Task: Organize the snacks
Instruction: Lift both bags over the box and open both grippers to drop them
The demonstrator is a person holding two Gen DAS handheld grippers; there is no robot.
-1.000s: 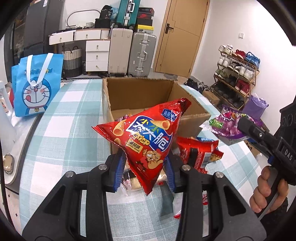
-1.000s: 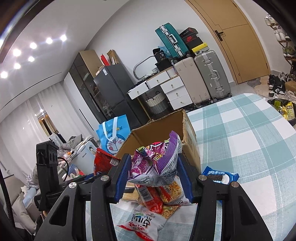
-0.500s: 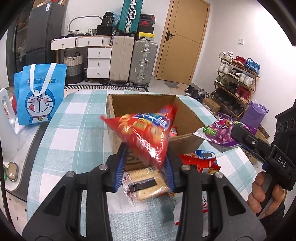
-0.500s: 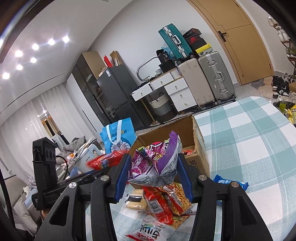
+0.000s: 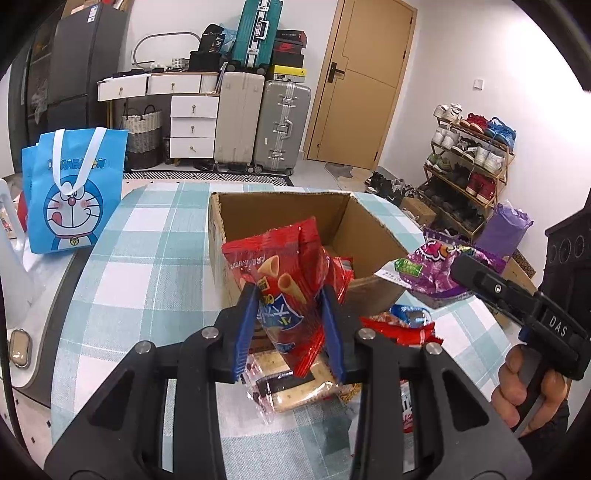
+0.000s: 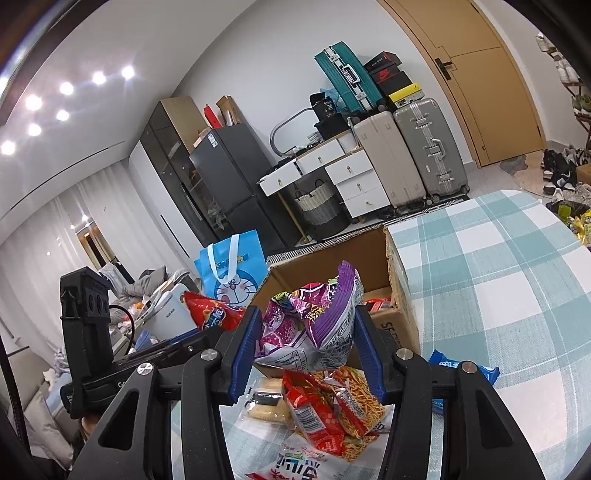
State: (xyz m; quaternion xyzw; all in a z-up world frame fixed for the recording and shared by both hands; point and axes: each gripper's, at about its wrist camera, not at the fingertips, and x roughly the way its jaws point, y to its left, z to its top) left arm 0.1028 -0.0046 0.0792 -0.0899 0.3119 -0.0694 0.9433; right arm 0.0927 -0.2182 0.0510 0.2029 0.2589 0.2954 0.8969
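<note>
Left wrist view, left gripper (image 5: 290, 328) clamped on one red corn-snack bag (image 5: 284, 273) above one cracker pack (image 5: 295, 387), right gripper (image 6: 306, 350) clamping one purple snack bag (image 6: 314, 328), one open cardboard box (image 5: 373, 221) beyond, two upright suitcases (image 5: 258, 125) behind.

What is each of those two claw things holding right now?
Left gripper: closed on a red snack bag.
Right gripper: closed on a purple snack bag.

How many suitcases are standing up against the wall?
3: a beige suitcase, a silver suitcase beside it, and a teal suitcase on top. More may be hidden.
</note>
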